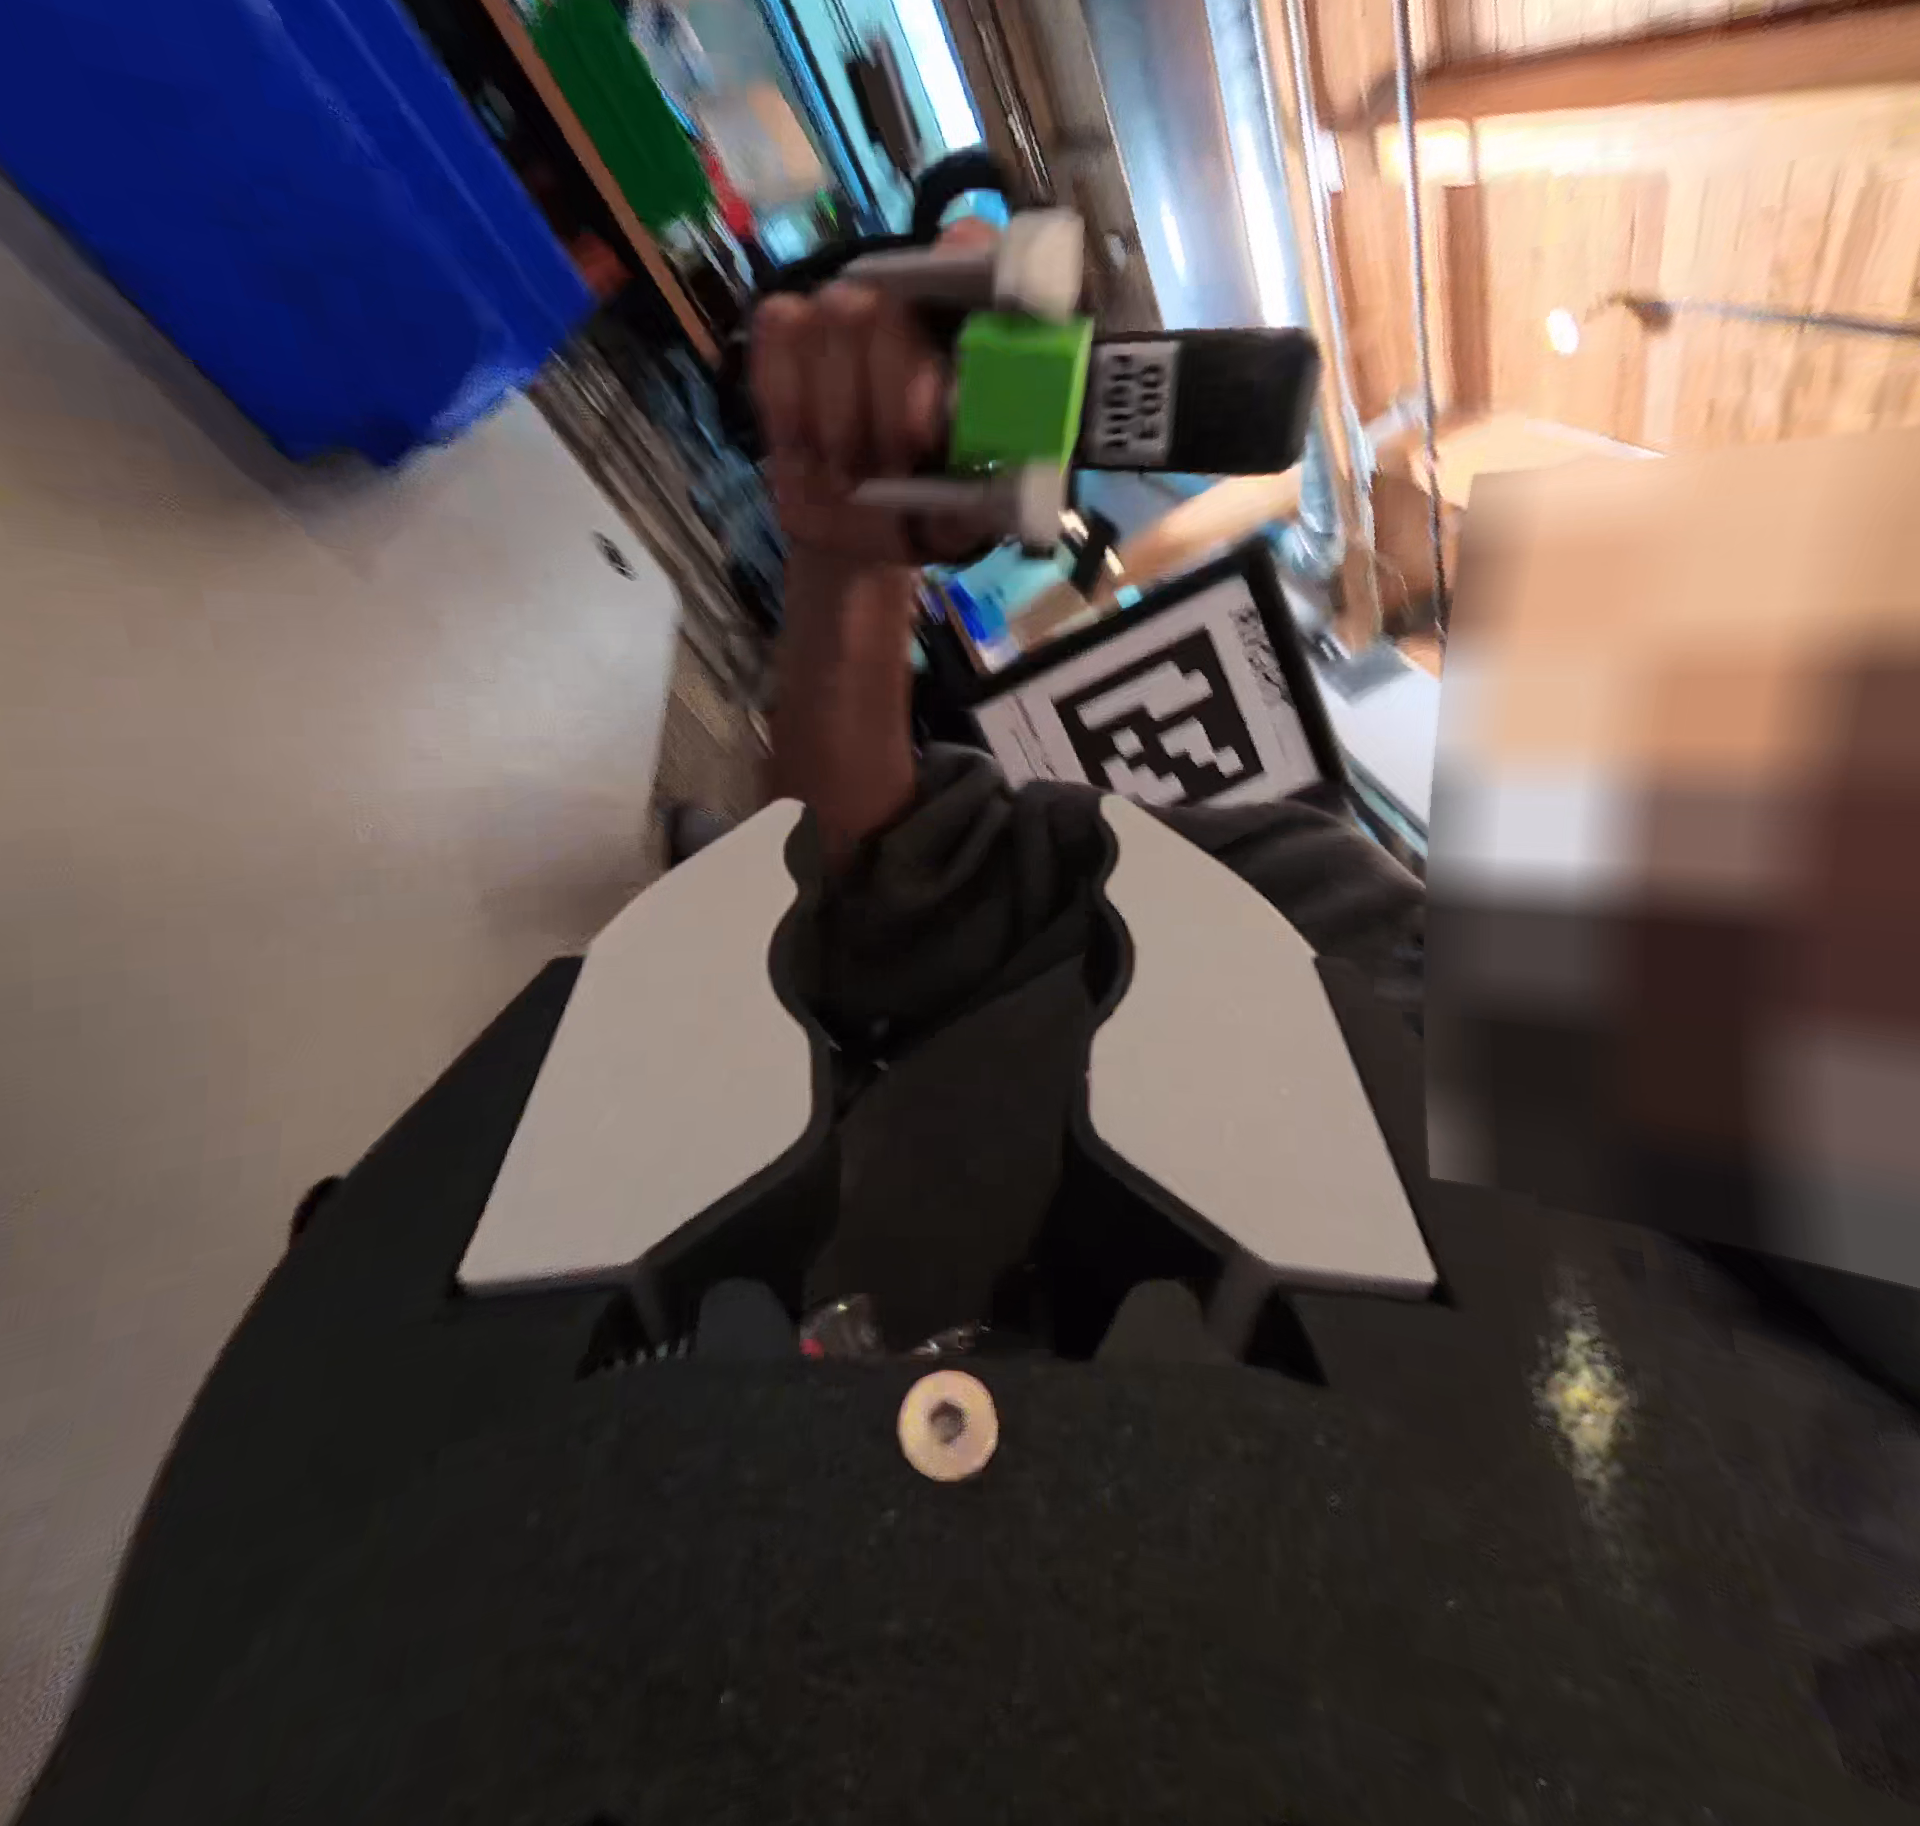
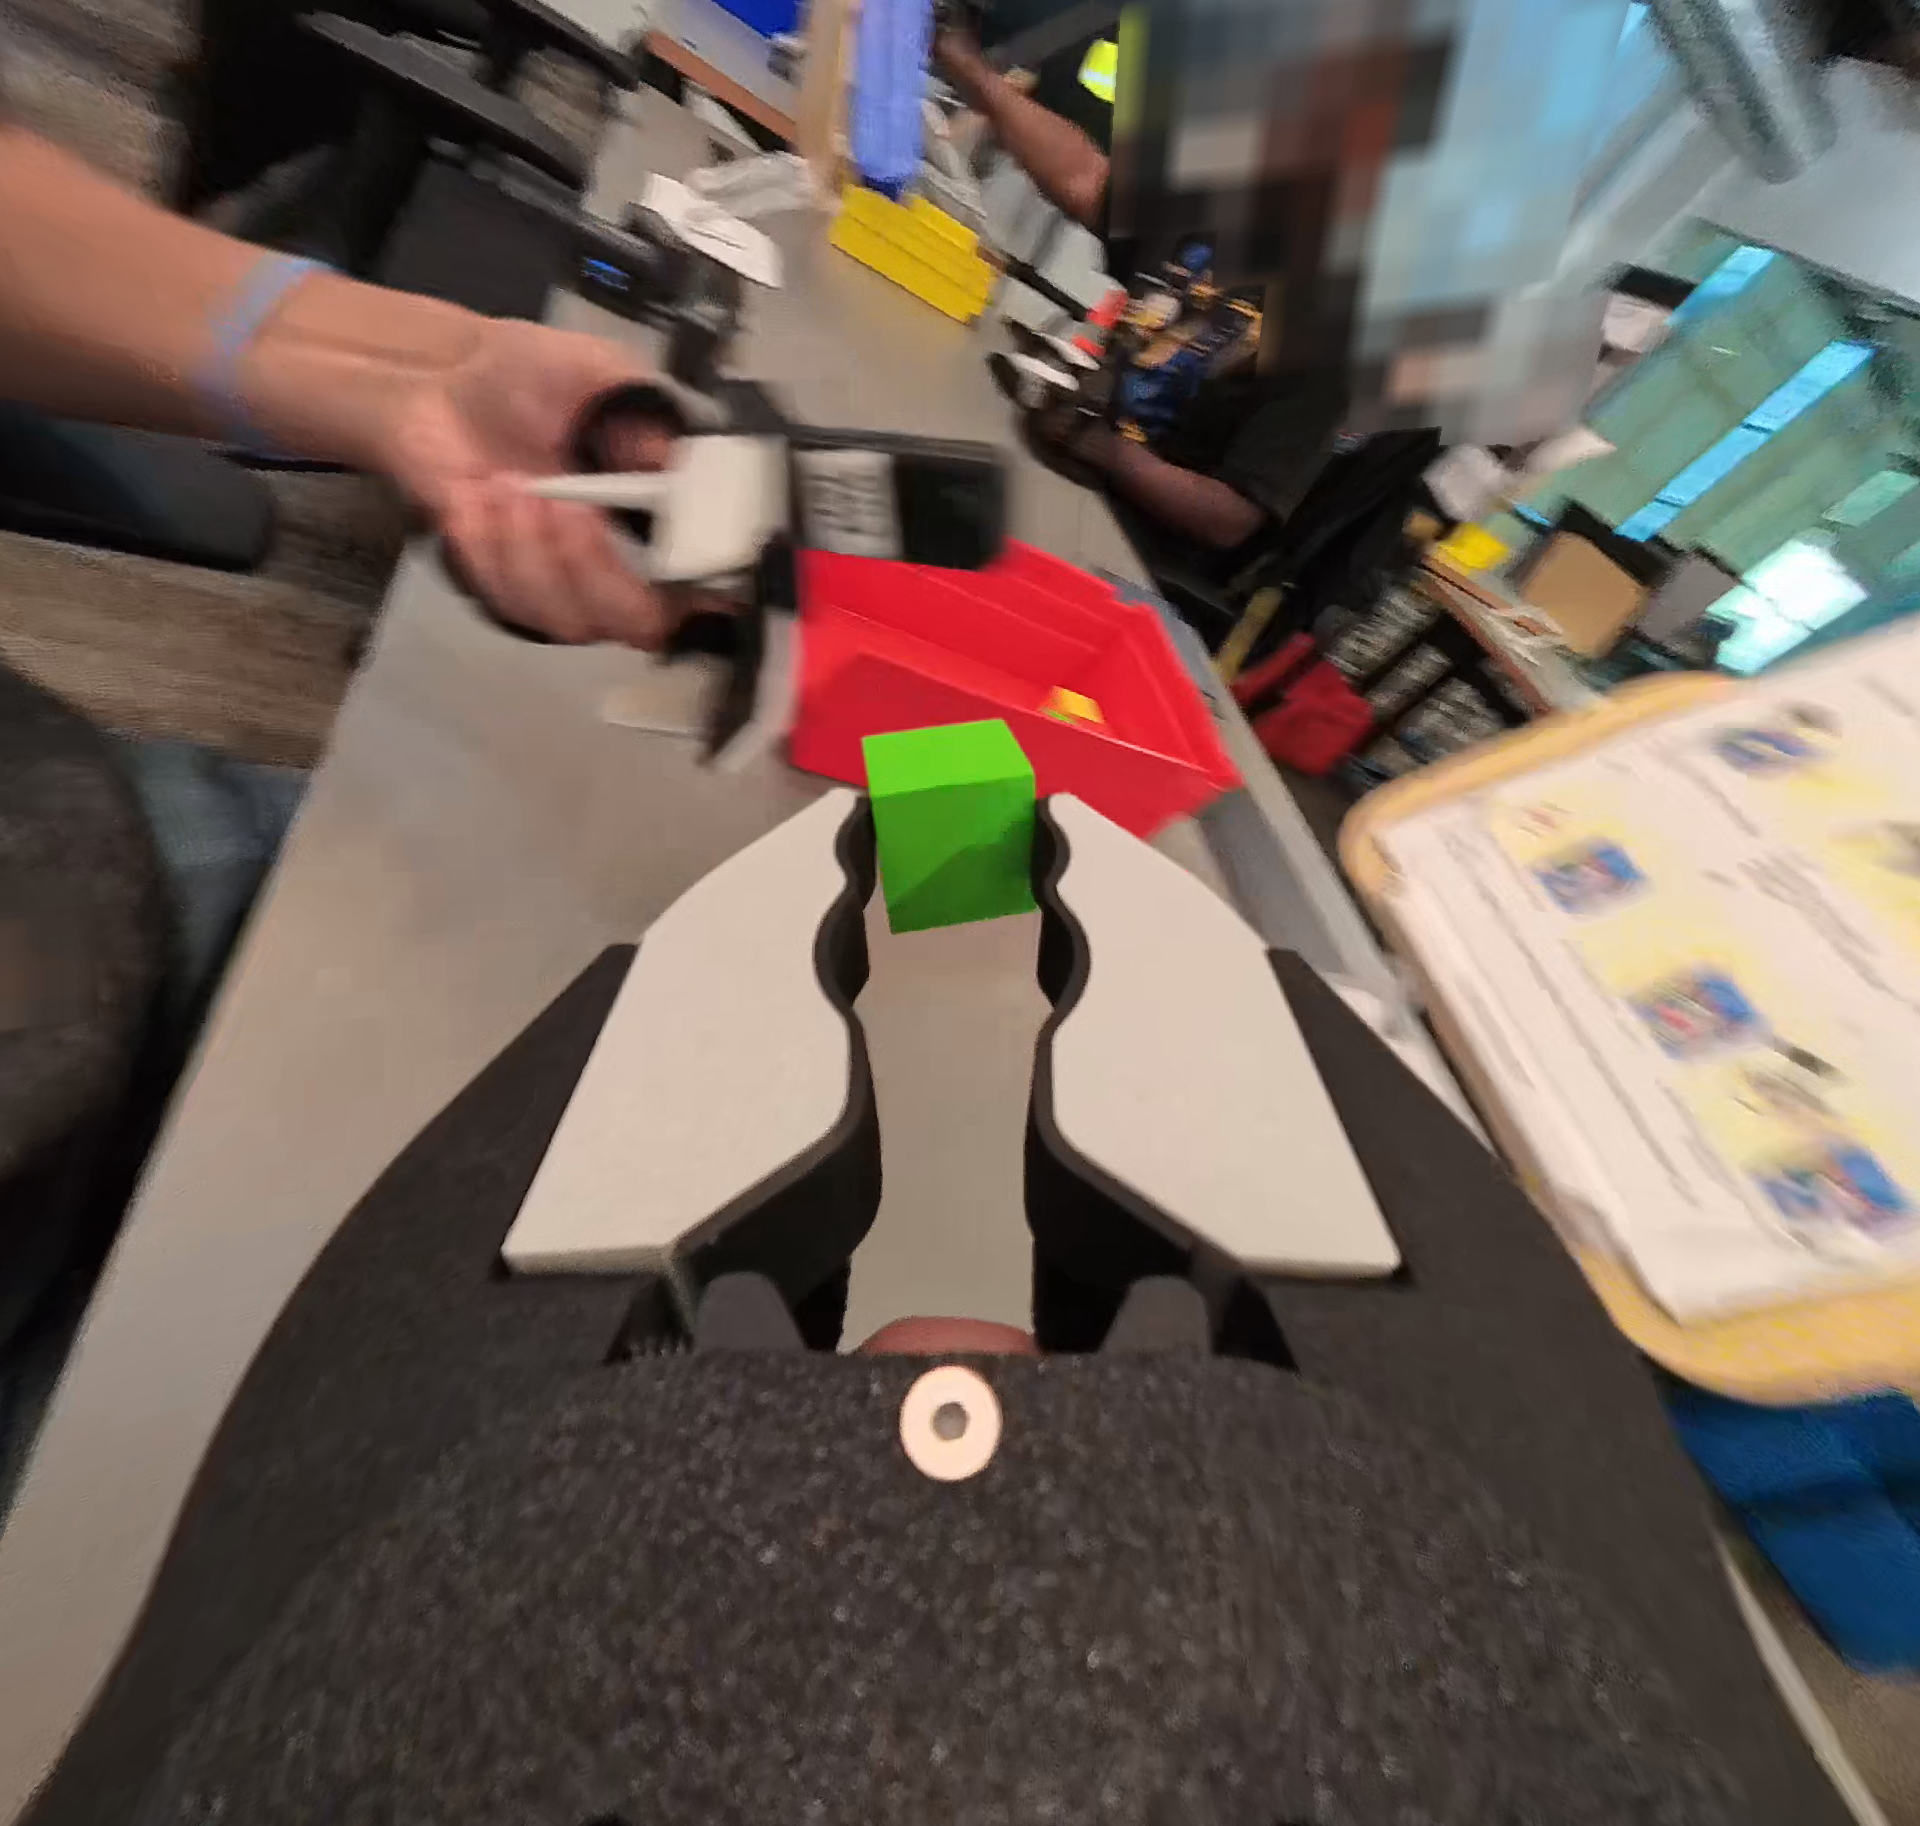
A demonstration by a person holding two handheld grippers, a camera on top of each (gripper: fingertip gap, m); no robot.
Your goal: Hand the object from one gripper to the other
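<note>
A green cube (image 2: 948, 820) sits between the fingertips of my right gripper (image 2: 951, 810), which is shut on it and holds it in the air above the grey table (image 2: 468, 893). A hand at the left holds another gripper (image 2: 753, 706), blurred, with its fingers pointing down near the red bin. In the left wrist view my left gripper (image 1: 951, 820) is open and empty, with a dark sleeve behind its gap. Farther off a hand holds up a gripper (image 1: 1039, 389) shut on the green cube (image 1: 1013, 394).
A red bin (image 2: 1039, 654) stands on the table just beyond the cube. A yellow-rimmed board with printed sheets (image 2: 1610, 945) is close on the right. Yellow bins (image 2: 914, 249) lie farther back. A blue bin (image 1: 260, 166) and a black-and-white marker board (image 1: 1153, 727) show in the left wrist view. People sit nearby.
</note>
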